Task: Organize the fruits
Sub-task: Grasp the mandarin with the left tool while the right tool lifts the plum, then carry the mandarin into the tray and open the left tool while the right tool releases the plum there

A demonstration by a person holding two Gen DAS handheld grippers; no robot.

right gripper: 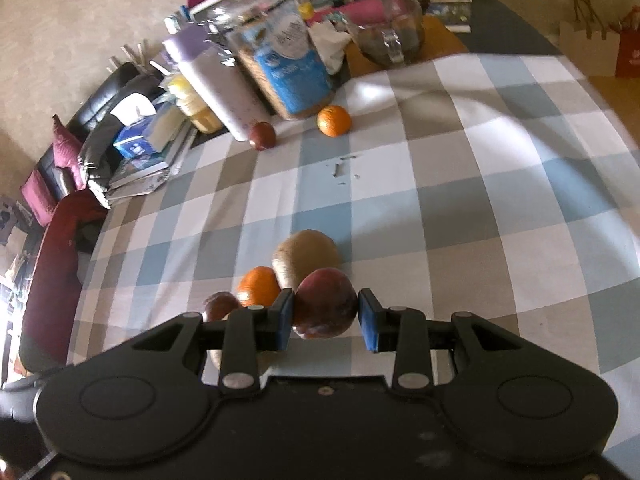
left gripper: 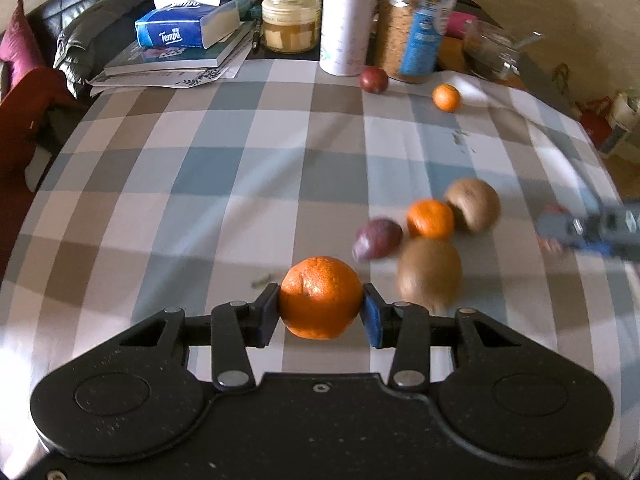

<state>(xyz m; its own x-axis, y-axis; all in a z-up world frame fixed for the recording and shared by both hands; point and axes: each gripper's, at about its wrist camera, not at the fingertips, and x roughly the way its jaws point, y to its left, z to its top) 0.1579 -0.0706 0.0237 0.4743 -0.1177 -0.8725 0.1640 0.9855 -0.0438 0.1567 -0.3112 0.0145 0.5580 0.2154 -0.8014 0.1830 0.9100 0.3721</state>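
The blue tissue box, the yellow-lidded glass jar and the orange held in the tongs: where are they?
Blue tissue box [left gripper: 176, 32], left wrist view, printed front face.
Yellow-lidded glass jar [left gripper: 291, 20], left wrist view, glass body.
Orange [left gripper: 320, 298], left wrist view, peel centre.

On the checked blue-grey tablecloth [left gripper: 200, 168], a blurred cluster of round fruits [left gripper: 430, 236] is seen at three o'clock, with tall cylindrical jars [left gripper: 348, 20] ranged behind at twelve.

My left hand-held gripper [left gripper: 321, 309] clamps a dimpled orange [left gripper: 320, 298]. My right hand-held gripper [right gripper: 326, 315] brackets a reddish plum [right gripper: 326, 309]. On the checked bench [left gripper: 200, 184] two brown kiwis [left gripper: 430, 272], a small orange [left gripper: 430, 218] and a purple plum [left gripper: 377, 239] cluster; another plum [left gripper: 374, 79] and orange [left gripper: 446, 97] lie far back.
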